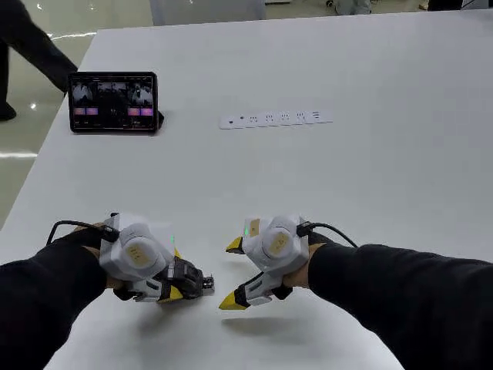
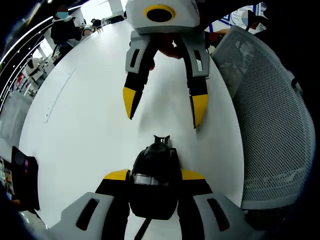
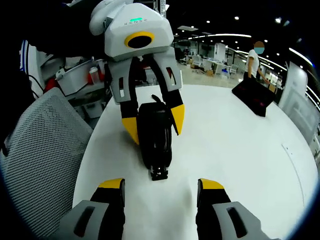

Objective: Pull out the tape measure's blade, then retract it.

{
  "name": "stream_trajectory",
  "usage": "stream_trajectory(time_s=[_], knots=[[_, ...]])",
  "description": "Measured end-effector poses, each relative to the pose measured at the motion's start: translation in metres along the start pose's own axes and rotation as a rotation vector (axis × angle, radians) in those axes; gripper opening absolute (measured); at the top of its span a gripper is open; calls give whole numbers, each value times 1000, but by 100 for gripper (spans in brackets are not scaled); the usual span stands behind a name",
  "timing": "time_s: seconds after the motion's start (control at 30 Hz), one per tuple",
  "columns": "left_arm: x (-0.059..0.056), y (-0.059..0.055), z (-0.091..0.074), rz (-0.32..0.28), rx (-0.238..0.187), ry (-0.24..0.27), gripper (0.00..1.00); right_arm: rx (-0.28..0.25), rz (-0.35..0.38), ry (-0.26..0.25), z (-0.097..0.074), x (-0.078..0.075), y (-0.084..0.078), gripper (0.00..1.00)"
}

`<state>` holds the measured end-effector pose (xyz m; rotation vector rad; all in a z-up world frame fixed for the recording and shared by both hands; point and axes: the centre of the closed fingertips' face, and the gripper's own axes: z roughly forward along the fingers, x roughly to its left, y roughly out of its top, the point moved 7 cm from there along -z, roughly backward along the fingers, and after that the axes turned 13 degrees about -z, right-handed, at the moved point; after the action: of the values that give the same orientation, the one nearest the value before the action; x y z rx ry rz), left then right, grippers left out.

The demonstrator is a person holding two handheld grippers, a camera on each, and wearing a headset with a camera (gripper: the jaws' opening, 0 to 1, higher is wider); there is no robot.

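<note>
- The left gripper [image 1: 179, 275] has its fingers clenched on a black tape measure [image 2: 154, 187] over the white desk [image 1: 308, 177].
- The right gripper [image 1: 231, 274] faces it, fingers released.

Head view downward; gripper views opposed, close, sharing tape measure [image 2: 154, 175]

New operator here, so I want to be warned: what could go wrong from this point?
The blade hook is small, and the open right gripper, not yet touching it, could close beside it. The left gripper clamps the tape measure by its sides alone, so a pull might twist it loose.
</note>
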<state>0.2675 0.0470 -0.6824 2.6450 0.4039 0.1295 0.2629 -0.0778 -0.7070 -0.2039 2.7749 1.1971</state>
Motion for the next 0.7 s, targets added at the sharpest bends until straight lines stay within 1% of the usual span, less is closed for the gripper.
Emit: stream_trajectory(time_s=[0.07,0.13,0.17,0.27,0.37,0.43,0.5,0.67,0.7], knots=[[0,0,0,-1,-1,-1,31,13,-18,7,4,1,2,48],[0,0,0,-2,-3,-3,31,15,-23,17,10,2,3,42],[0,0,0,-2,-3,-3,31,11,-32,34,12,4,4,39],[0,-1,0,-2,-3,-4,31,23,-41,48,19,5,4,35],[-1,-1,0,-4,-5,-3,32,42,-56,46,24,5,3,29],[-1,-1,0,-4,-6,-2,32,50,-59,54,27,5,3,28],[-1,-1,0,-4,-6,-1,32,50,-58,53,29,4,4,26],[-1,-2,0,-4,-8,-1,32,59,-76,42,34,0,7,15],[0,-2,0,-3,-8,-1,32,65,-79,44,34,0,7,16]])
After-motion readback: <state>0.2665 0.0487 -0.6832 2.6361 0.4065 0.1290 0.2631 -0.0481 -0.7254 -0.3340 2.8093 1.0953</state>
